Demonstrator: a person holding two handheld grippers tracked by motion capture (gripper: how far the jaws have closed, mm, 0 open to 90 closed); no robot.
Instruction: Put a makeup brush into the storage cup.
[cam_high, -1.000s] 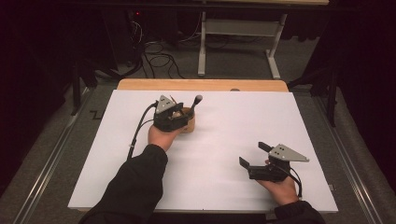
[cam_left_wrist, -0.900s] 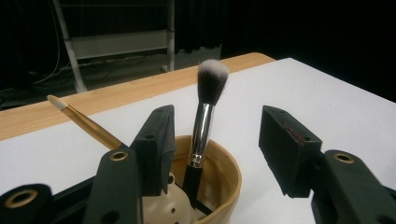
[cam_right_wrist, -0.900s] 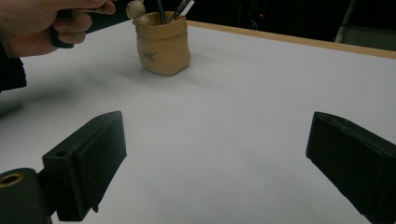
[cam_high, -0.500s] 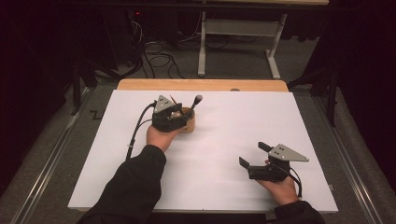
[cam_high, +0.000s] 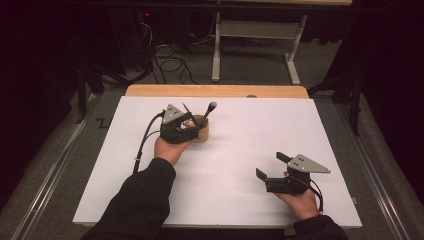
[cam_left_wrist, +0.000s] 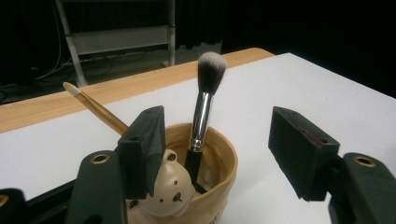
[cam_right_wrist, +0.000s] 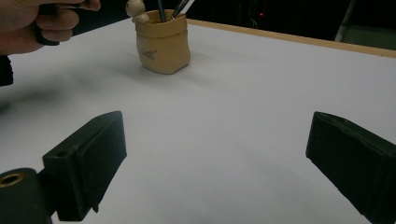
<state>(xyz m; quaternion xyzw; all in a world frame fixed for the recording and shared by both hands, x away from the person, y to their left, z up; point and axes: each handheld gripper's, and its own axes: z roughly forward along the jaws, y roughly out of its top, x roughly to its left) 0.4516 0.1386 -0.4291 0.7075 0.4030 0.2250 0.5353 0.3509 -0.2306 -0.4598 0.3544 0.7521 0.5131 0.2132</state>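
Dark floor and tangled cables lie behind a white table with a wooden strip along its far edge. On that table the left gripper sits right over a small tan cup, its jaws spread apart; they have just been opening wider, and nothing is pinched between them. One jaw stands in front of the cup's near rim, the other hangs off to the side, clear of the cup. From the high view the left gripper covers the cup's near side, with the hand behind it.

Inside the cup a makeup brush stands nearly upright, silver collar and pale bristles on top, touching neither jaw. A slim wooden stick leans out the other way. A little cream bear figure clings to the cup's rim just below the near jaw.

Well apart, toward the near right corner of the table, the right gripper rests low in the other hand, jaws spread wide over bare tabletop. Looking along those jaws, the cup stands far off, with the left hand just beside it.
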